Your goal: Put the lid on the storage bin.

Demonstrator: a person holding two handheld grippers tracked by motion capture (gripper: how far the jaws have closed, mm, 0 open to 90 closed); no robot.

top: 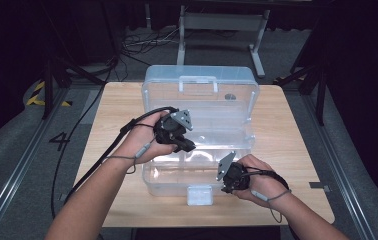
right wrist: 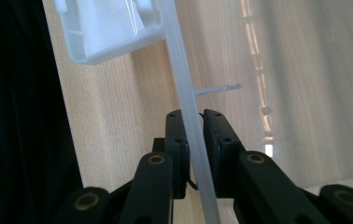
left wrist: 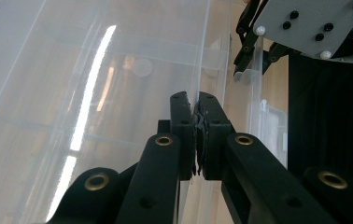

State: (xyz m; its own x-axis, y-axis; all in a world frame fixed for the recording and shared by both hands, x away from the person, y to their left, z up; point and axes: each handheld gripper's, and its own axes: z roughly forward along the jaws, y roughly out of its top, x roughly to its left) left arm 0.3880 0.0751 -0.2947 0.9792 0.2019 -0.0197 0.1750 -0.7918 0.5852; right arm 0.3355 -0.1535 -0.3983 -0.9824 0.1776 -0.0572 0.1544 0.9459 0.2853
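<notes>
A clear plastic storage box (top: pixel 174 180) stands open on the wooden table, its lid (top: pixel 199 87) tipped back with the handle on top. My left gripper (top: pixel 188 146) reaches into the box from the left. It is shut on a thin clear inner wall (left wrist: pixel 202 51), which its pads pinch from both sides (left wrist: pixel 197 100). My right gripper (top: pixel 225 189) is at the box's front right, shut on the front wall (right wrist: pixel 184 79) just beside the white latch (right wrist: pixel 109 28). The wall runs straight between its pads (right wrist: pixel 194 116). The right gripper (left wrist: pixel 249 63) also shows far off in the left gripper view.
The white latch (top: pixel 199 195) hangs at the middle of the box's front. A small round grey thing (top: pixel 230 97) shows through the lid. Bare table (top: pixel 297 145) lies right and left of the box. Cables and metal stand legs (top: pixel 222 30) are on the floor behind.
</notes>
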